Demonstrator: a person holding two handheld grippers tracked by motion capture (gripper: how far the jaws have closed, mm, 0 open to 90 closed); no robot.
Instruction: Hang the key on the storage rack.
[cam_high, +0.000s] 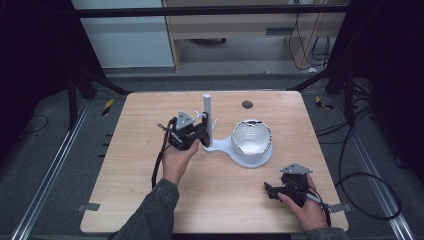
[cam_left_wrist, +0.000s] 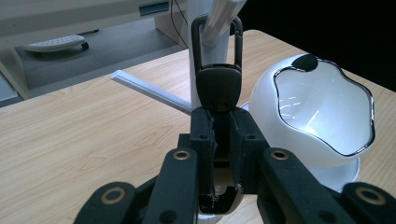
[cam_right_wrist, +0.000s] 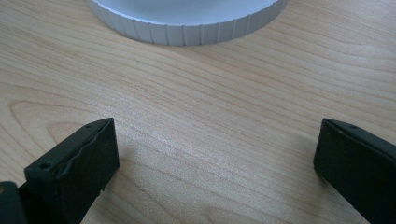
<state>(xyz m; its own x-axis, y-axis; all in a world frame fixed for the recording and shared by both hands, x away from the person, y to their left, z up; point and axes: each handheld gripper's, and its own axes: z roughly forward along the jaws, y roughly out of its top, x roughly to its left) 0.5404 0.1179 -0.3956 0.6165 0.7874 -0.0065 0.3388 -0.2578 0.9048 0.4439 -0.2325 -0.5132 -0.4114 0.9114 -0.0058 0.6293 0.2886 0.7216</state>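
Note:
A black key fob (cam_left_wrist: 218, 86) with a carabiner loop is pinched between the jaws of my left gripper (cam_left_wrist: 222, 116). The loop hangs around a white peg (cam_left_wrist: 223, 16) that sticks out from the upright white post (cam_left_wrist: 198, 56). In the high view my left gripper (cam_high: 199, 132) is up against the post (cam_high: 207, 117), left of the white bowl (cam_high: 252, 140). My right gripper (cam_high: 272, 190) rests low at the table's front right, jaws wide apart over bare wood. In the right gripper view it (cam_right_wrist: 215, 140) has nothing between its jaws.
The post and the bowl (cam_left_wrist: 322, 112) share one white base, whose ribbed rim (cam_right_wrist: 187, 30) lies just beyond the right jaws. Another thin white peg (cam_left_wrist: 149, 91) points out to the left of the post. A dark round hole (cam_high: 247, 104) sits near the table's far edge.

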